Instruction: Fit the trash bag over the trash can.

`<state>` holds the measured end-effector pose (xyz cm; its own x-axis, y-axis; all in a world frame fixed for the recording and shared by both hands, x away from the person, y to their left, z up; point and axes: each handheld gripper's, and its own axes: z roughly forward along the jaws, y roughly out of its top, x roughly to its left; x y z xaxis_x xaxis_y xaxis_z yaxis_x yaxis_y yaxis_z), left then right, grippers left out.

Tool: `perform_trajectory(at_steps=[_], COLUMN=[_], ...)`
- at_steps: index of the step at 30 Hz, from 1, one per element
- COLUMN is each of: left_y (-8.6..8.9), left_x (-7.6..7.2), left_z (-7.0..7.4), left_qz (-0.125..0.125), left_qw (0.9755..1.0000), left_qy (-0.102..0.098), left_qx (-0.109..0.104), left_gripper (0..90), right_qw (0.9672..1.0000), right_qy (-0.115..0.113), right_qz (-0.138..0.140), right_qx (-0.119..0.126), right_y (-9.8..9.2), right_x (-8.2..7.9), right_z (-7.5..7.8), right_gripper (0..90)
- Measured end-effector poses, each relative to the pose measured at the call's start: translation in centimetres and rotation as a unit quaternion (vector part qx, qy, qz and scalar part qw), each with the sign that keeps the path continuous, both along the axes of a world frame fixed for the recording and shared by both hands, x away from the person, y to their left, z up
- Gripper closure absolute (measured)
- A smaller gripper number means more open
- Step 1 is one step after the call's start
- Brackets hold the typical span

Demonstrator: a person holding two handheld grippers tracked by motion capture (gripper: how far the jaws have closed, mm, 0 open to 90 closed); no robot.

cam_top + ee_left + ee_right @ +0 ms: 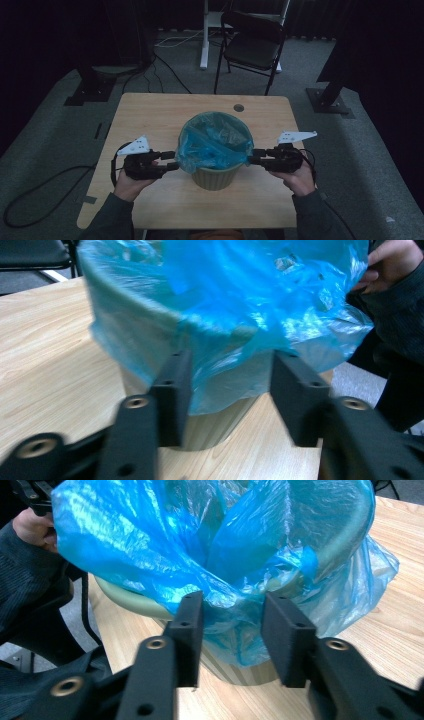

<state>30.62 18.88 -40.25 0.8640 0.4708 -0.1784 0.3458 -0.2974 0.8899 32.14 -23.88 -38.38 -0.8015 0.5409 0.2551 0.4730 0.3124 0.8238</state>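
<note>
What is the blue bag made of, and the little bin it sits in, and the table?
The blue bag looks like thin plastic film: see-through, shiny and crinkled. The bin seems to be matte, pale green plastic with a smooth, even wall, though the dim light leaves that open. The table shows light wood grain with a flat, smooth finish, so it may be laminate and not solid wood.

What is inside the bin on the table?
A blue plastic bag lines the green bin, its edge folded over the rim and hanging down the outside. Loose folds of the bag sag into the opening, so the bin's bottom and anything in it are hidden.
</note>
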Motion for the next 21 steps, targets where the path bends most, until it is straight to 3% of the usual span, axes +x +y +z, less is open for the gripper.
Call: perform_trajectory(at_steps=[7,13,17,21], left_y=[-1.1,-1.8,-1.9,-2.0], left_x=[0.5,0.5,0.2,0.6], left_z=[0.4,0.2,-0.8,-2.3], left_qz=[0.012,-0.001,-0.01,-0.014], left_qw=[0.9998,0.9998,0.9993,0.9984], left_qy=[-0.012,-0.018,-0.009,0.011], left_qx=[0.007,0.009,0.034,0.054], left_gripper=[76.7,86.2,89.1,89.5], right_qw=[0.9999,0.9998,0.9996,0.9993], right_qy=[-0.012,-0.02,-0.017,0.001], right_qz=[0.002,0.003,0.018,0.029], right_qx=[-0.001,-0.007,-0.012,-0.023], right_y=[0.5,1.1,1.0,0.8], right_x=[-0.2,-0.1,-0.4,-0.3], right_z=[-0.2,-0.1,-0.5,-1.5], right_gripper=[80.4,84.2,85.0,89.8])
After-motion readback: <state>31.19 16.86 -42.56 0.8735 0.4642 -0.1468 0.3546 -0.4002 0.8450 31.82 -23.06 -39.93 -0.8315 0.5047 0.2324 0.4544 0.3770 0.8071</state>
